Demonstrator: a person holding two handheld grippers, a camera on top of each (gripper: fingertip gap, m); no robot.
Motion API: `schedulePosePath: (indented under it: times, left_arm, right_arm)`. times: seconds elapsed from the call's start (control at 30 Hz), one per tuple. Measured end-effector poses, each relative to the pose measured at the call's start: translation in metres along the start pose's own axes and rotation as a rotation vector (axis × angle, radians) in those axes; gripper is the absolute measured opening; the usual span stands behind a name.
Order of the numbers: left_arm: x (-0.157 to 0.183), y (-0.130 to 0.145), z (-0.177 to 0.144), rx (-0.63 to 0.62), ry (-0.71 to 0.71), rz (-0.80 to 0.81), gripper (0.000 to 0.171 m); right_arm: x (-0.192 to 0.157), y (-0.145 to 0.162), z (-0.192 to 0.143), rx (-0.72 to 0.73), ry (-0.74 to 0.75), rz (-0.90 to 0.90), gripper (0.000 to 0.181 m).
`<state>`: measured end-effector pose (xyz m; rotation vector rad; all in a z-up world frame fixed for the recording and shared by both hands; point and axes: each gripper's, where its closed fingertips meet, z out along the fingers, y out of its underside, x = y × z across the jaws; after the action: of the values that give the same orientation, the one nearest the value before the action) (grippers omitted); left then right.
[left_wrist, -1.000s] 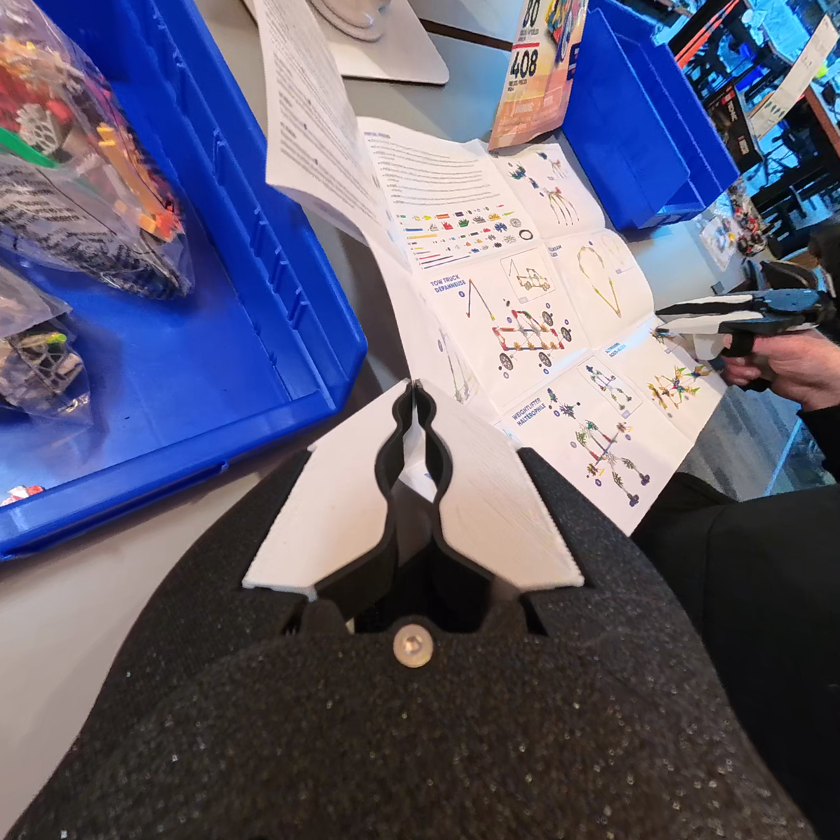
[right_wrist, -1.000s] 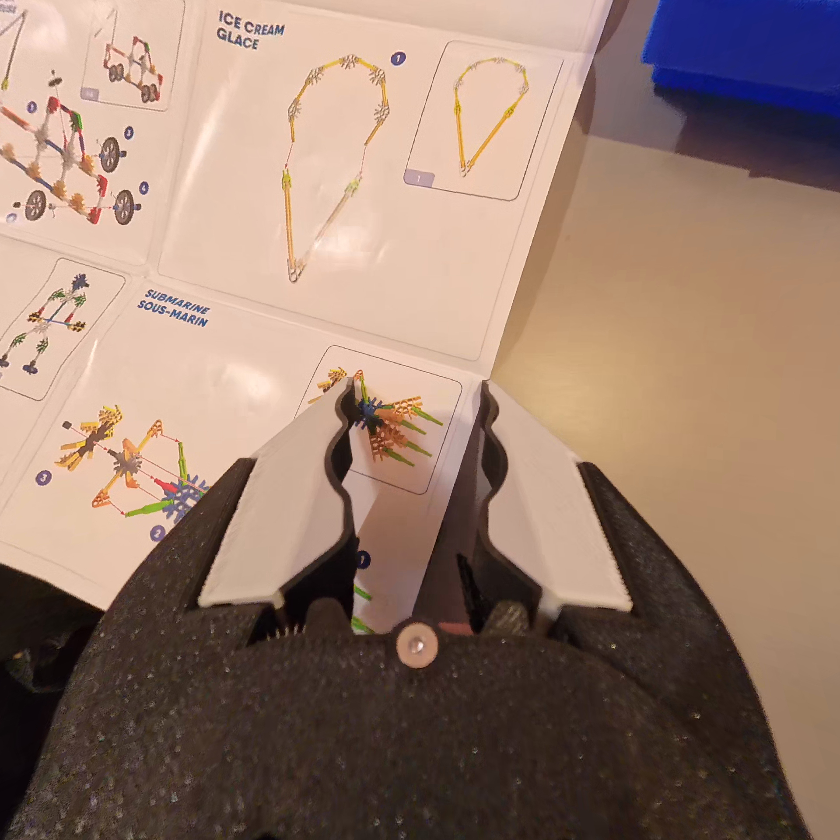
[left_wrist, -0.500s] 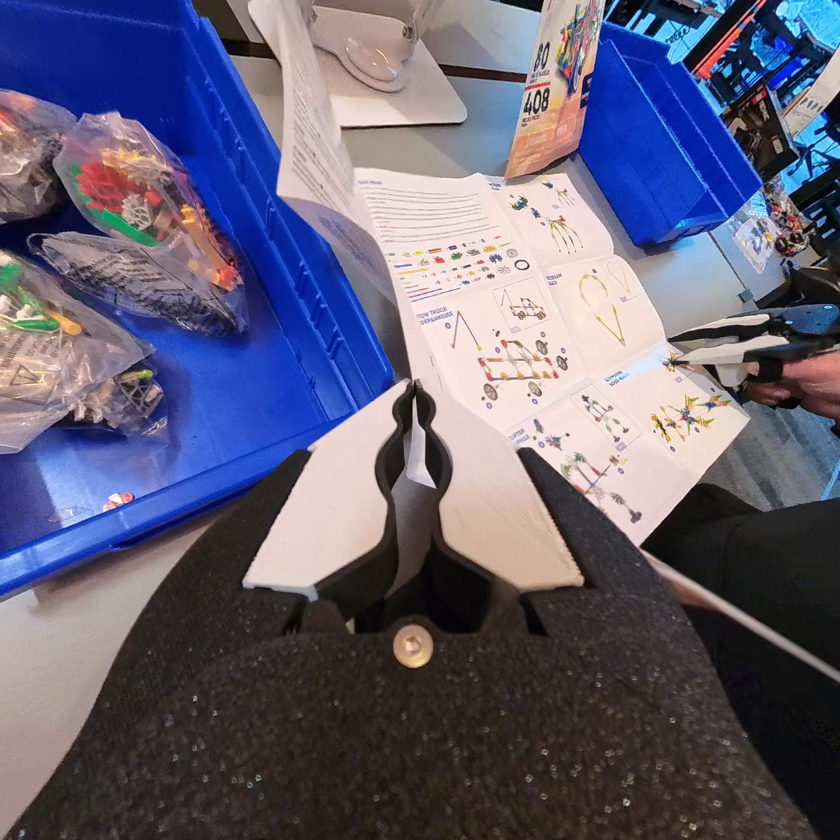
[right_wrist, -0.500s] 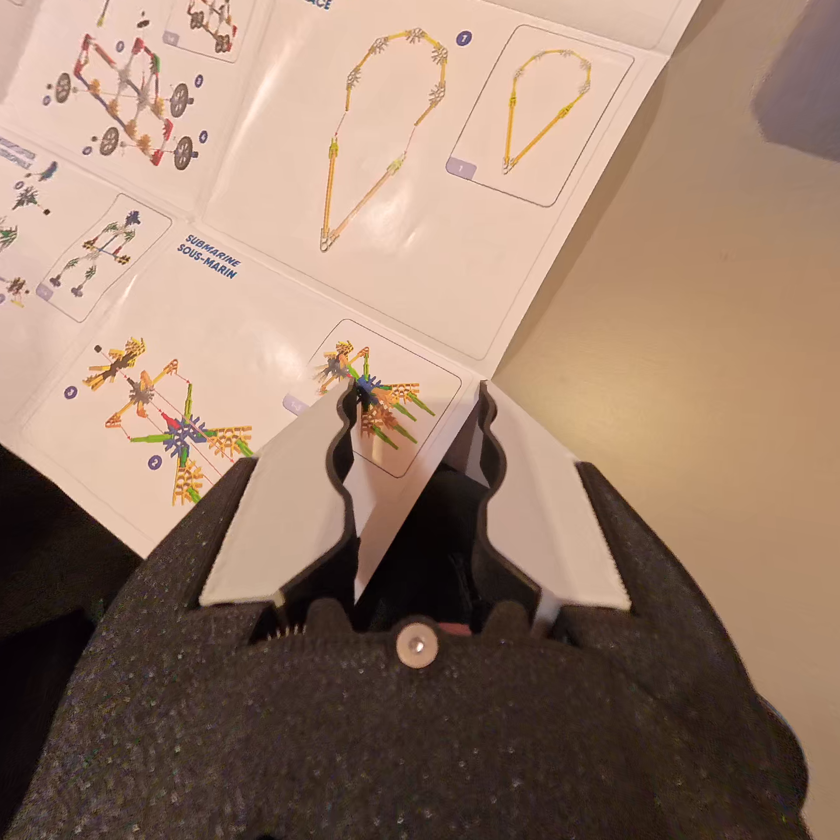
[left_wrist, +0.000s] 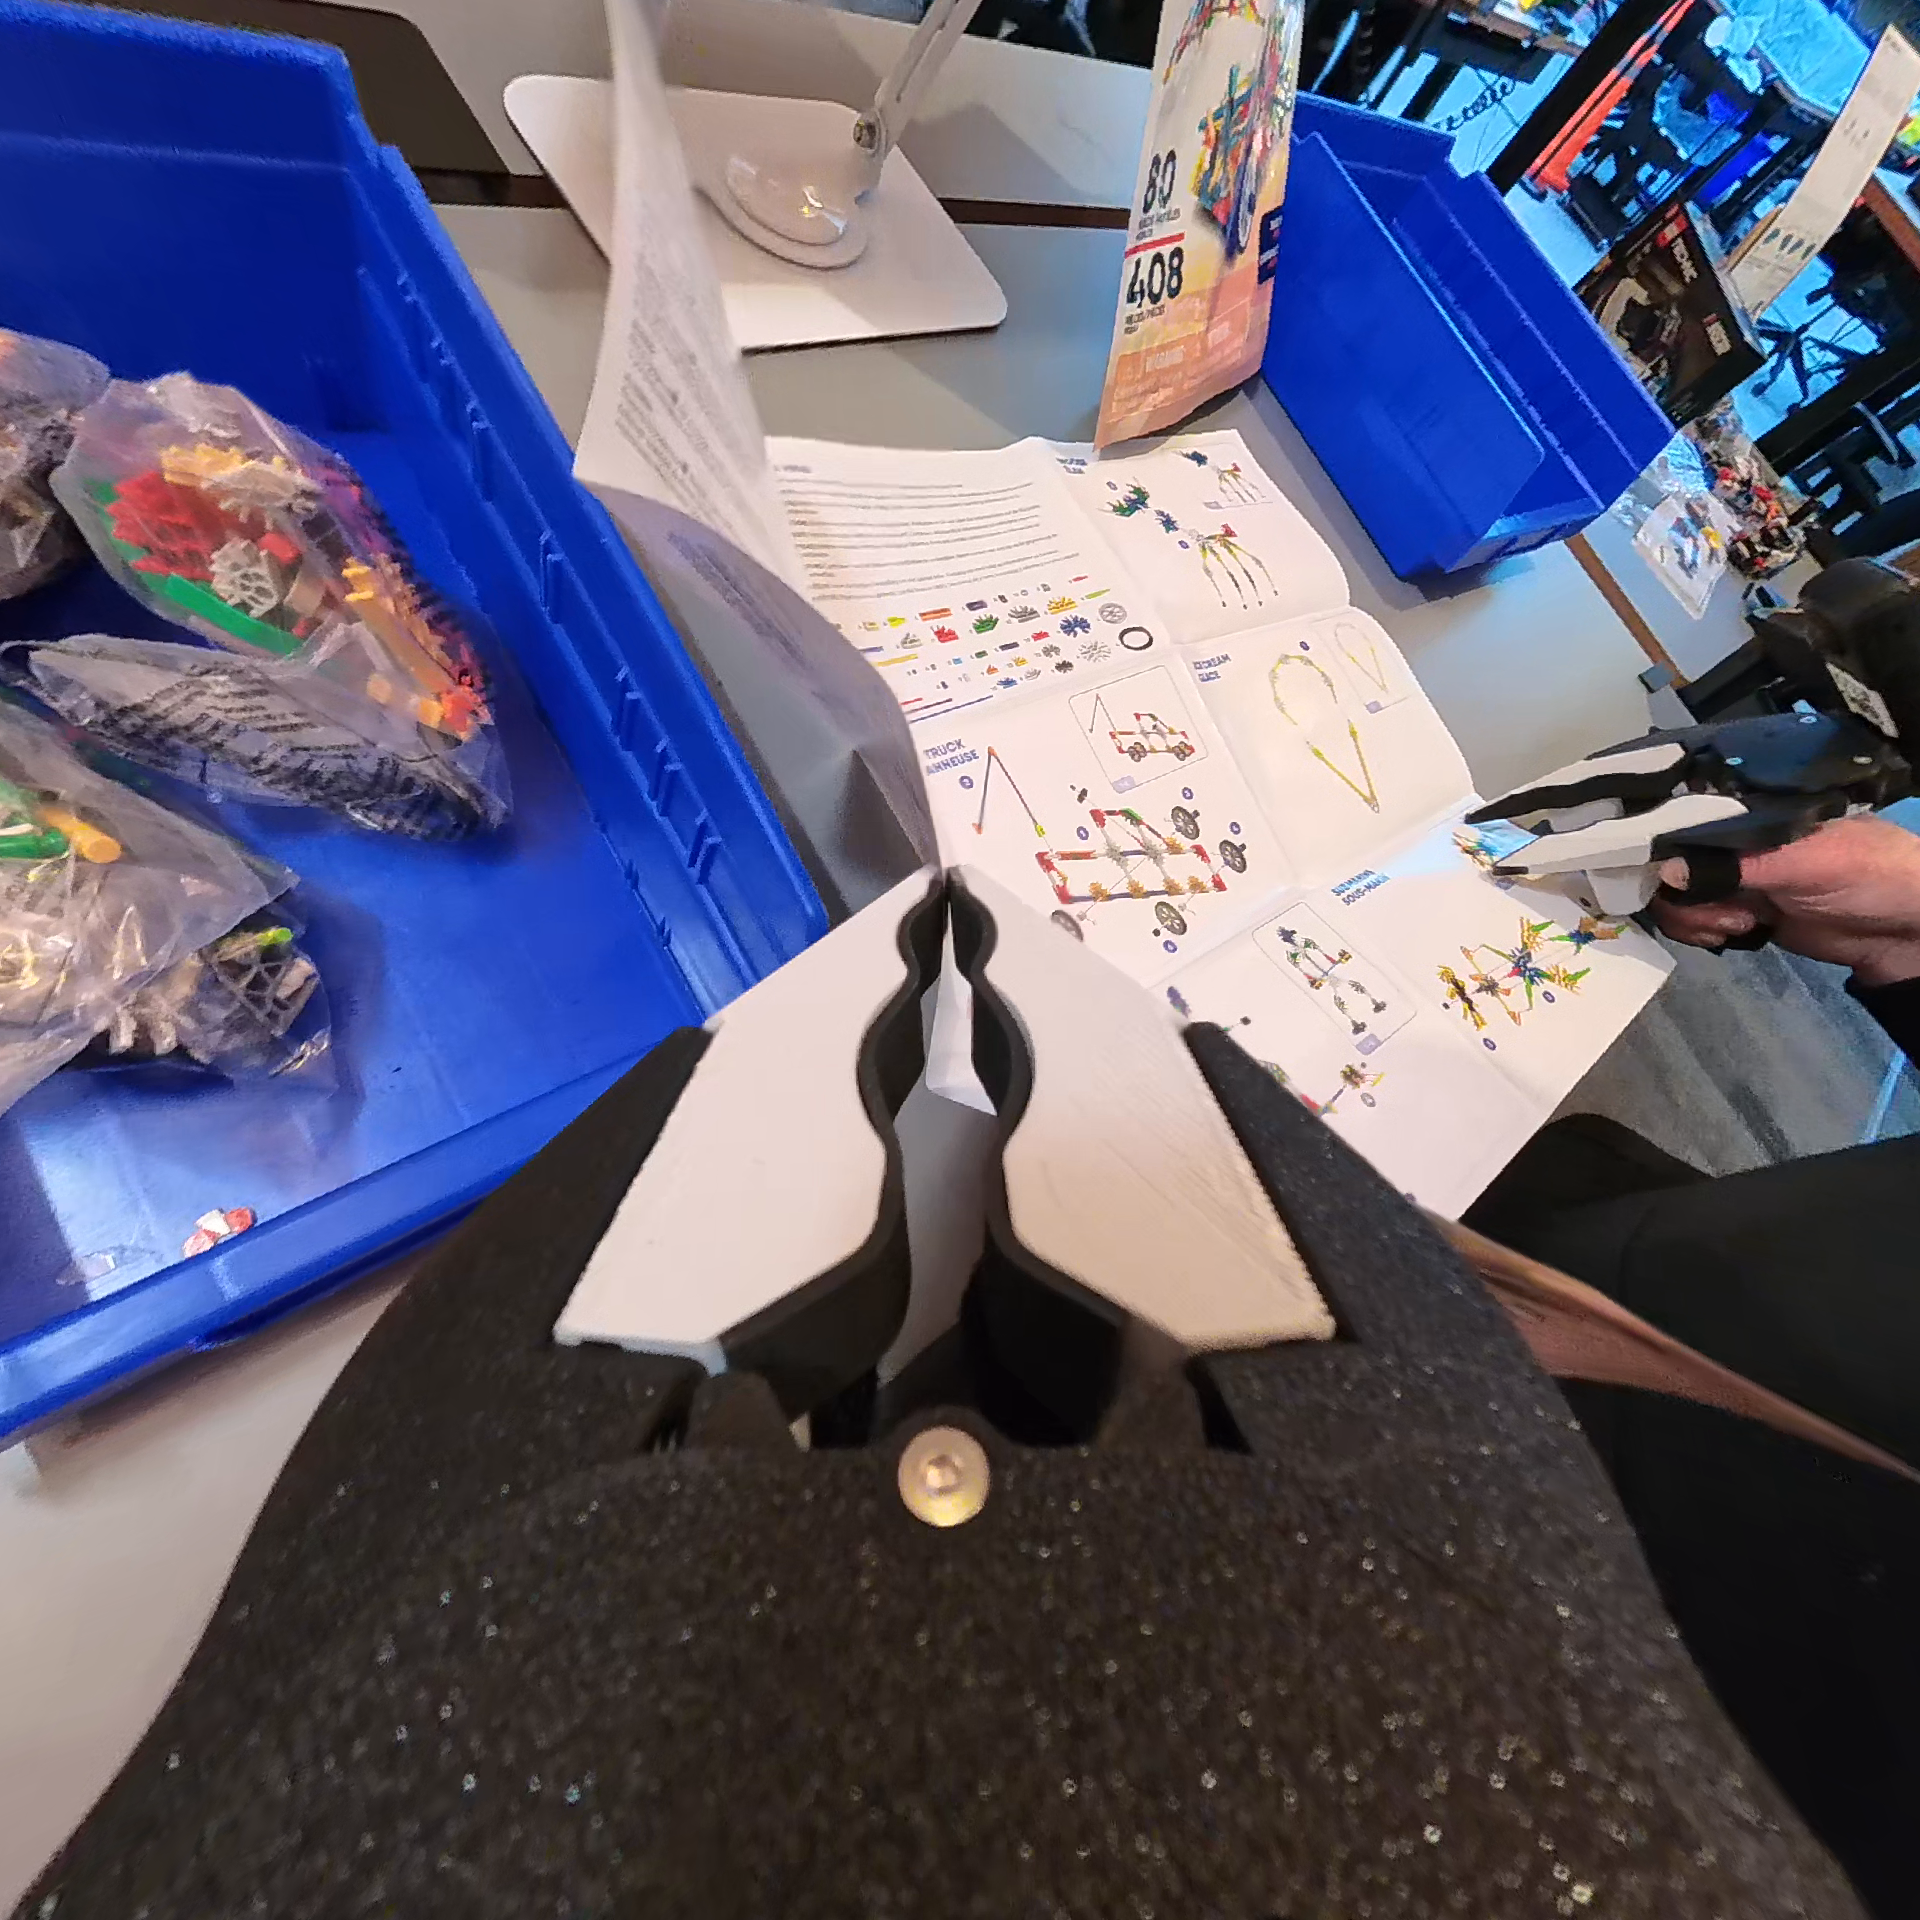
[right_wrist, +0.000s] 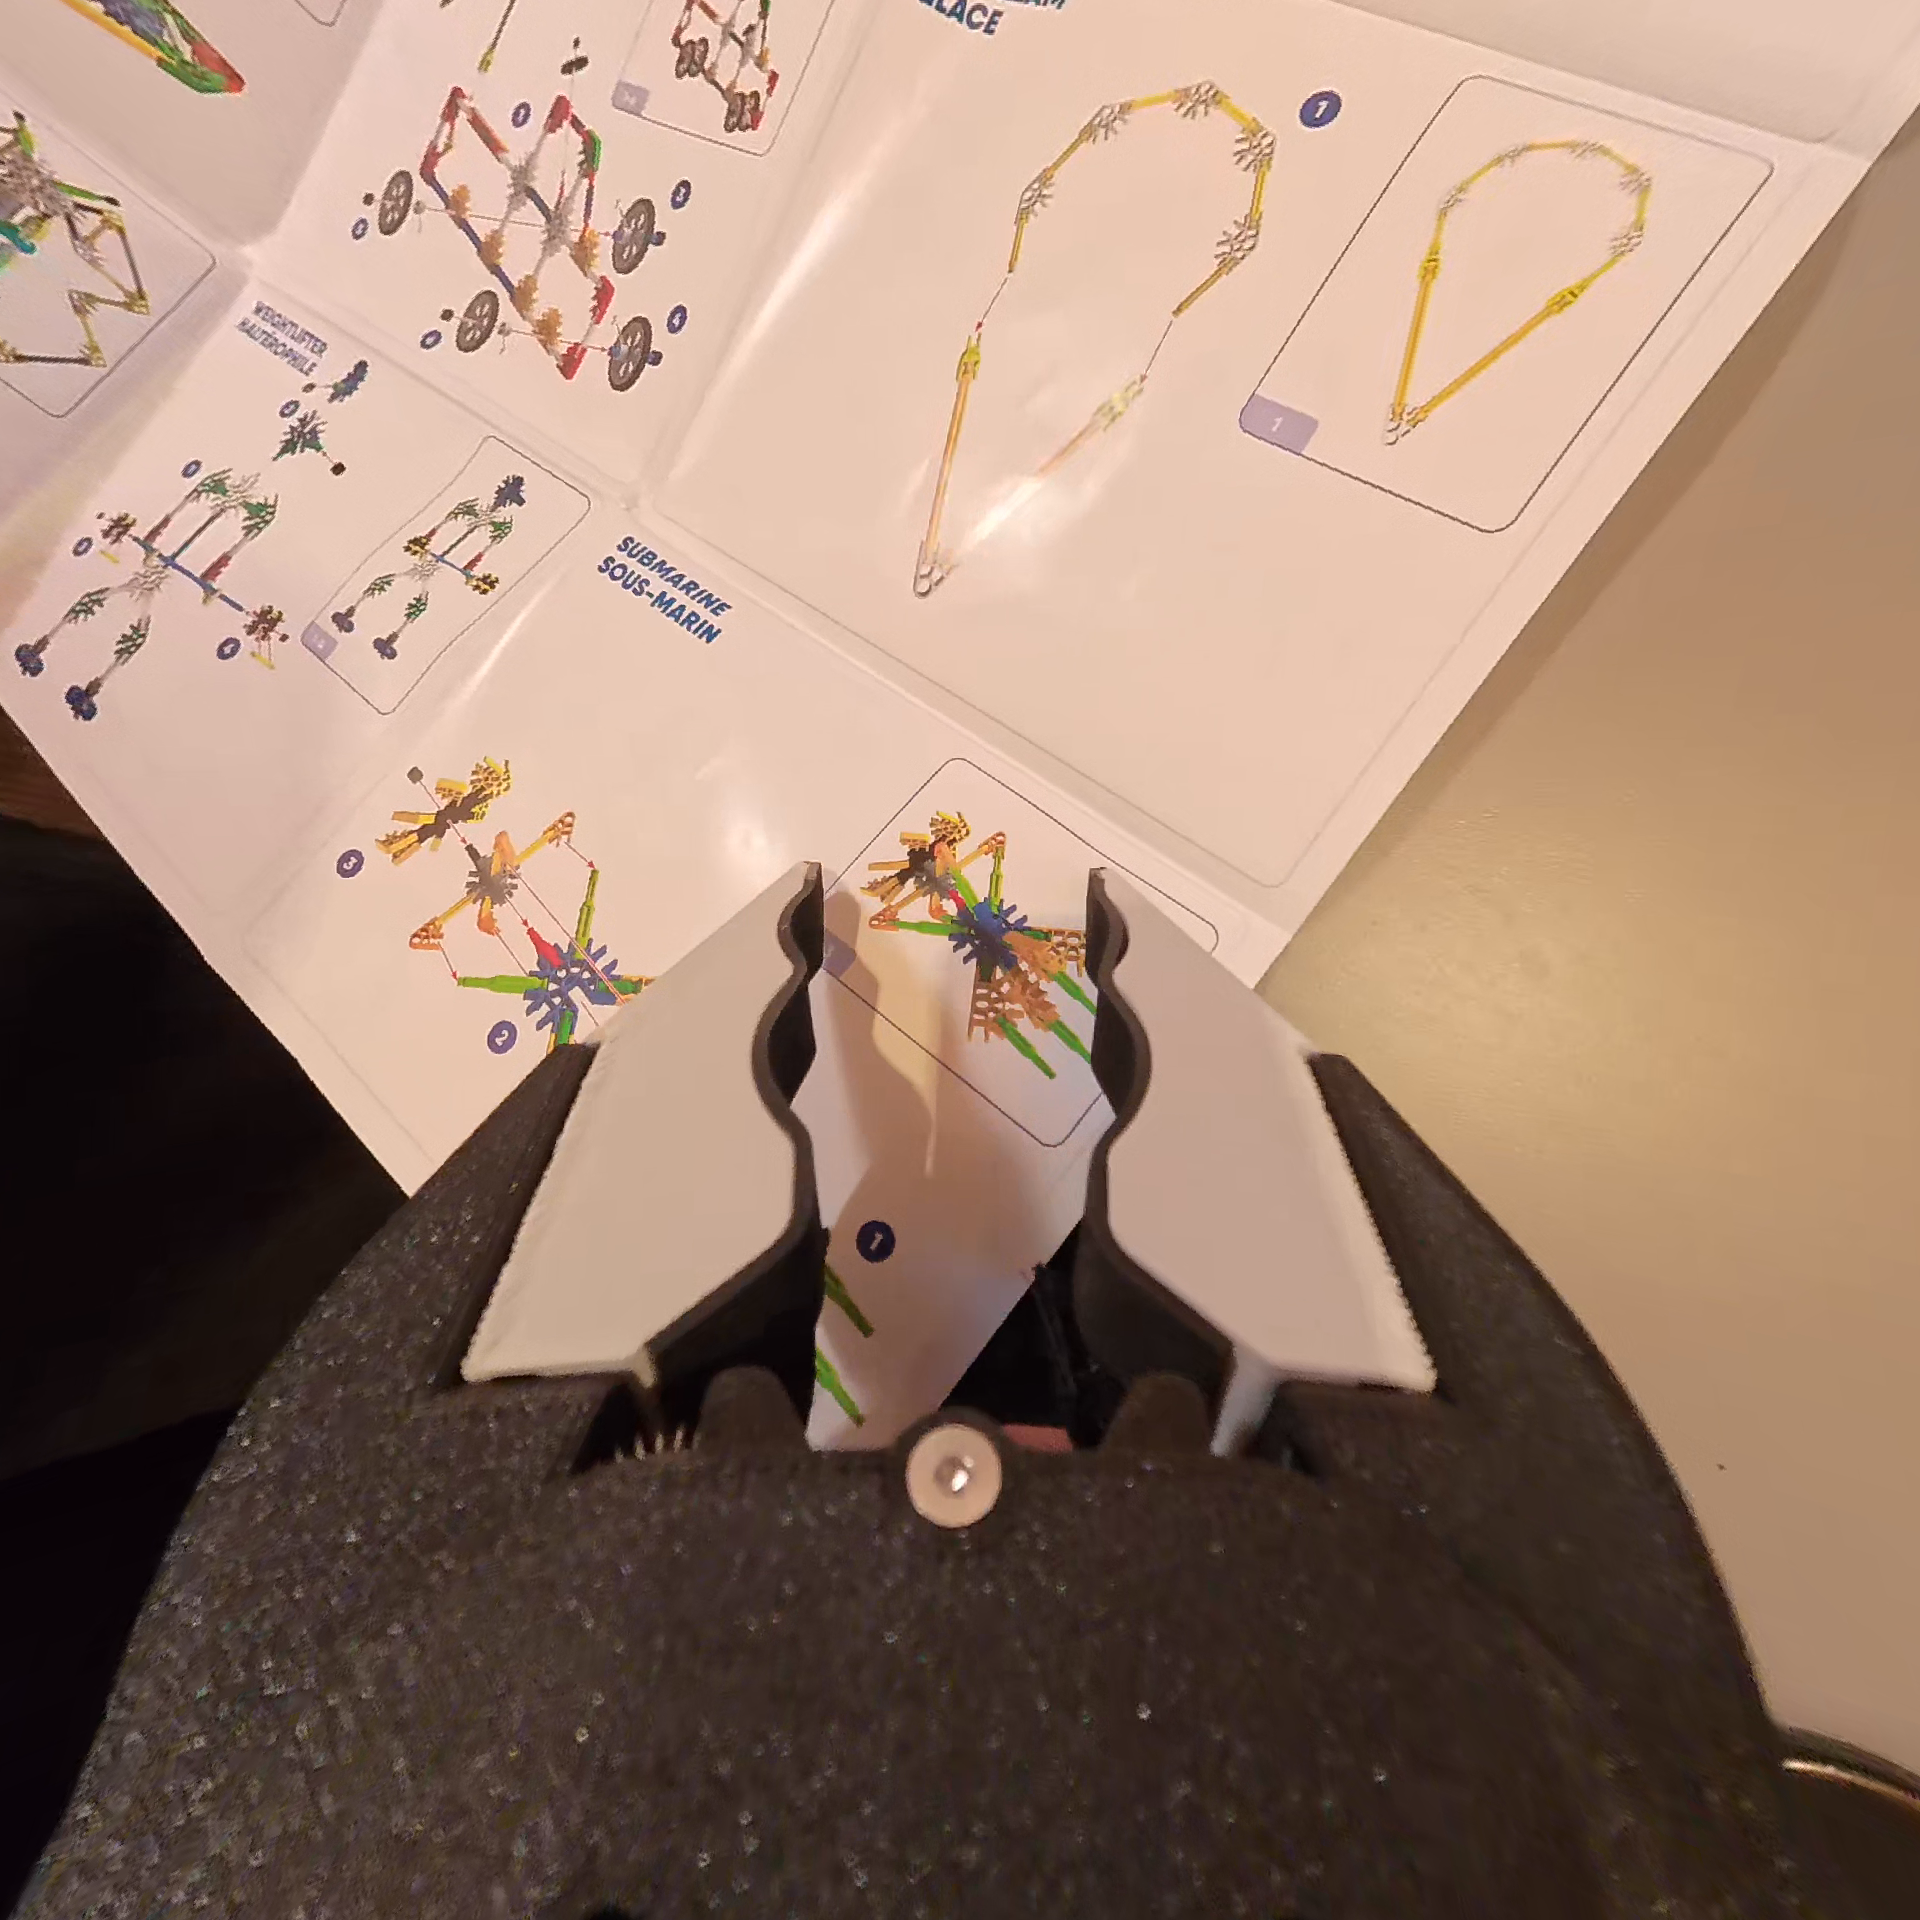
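Grey table (left_wrist: 1060, 270) holds everything. Left gripper (left_wrist: 948, 902) has its jaws pressed together on the near corner of a big folded paper sheet (left_wrist: 1226, 748) with toy pictures. Right gripper (right_wrist: 954, 894) has its jaws apart around the sheet's other near corner. Beside the left gripper sits a blue bin (left_wrist: 582, 665) with bags of toy parts (left_wrist: 270, 582).

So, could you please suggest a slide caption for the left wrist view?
Left gripper shut on an instruction sheet beside a blue bin of bagged parts.

Unfolded white instruction sheet (left_wrist: 1091, 644) (right_wrist: 935, 665), coloured diagrams, flat on table, left panel raised
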<state>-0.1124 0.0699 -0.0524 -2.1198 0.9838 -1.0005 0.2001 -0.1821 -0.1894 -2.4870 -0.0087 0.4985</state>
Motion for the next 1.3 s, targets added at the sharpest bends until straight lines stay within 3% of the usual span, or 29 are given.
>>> schedulePosePath:
  times: [0.53, 0.9, 1.3]
  left_arm:
    - [0.018, -0.010, 0.014, 0.007, 0.050, 0.016, 0.000]
    - [0.023, -0.012, 0.017, 0.006, 0.061, 0.021, 0.000]
    - [0.037, -0.014, 0.023, -0.003, 0.092, 0.041, 0.000]
  right_arm:
    - [0.002, -0.007, -0.008, 0.069, -0.035, 0.057, 0.048]
    - [0.029, -0.018, -0.030, 0.172, 0.038, 0.113, 0.048]
    - [0.043, -0.003, -0.040, 0.154, 0.094, 0.123, 0.048]
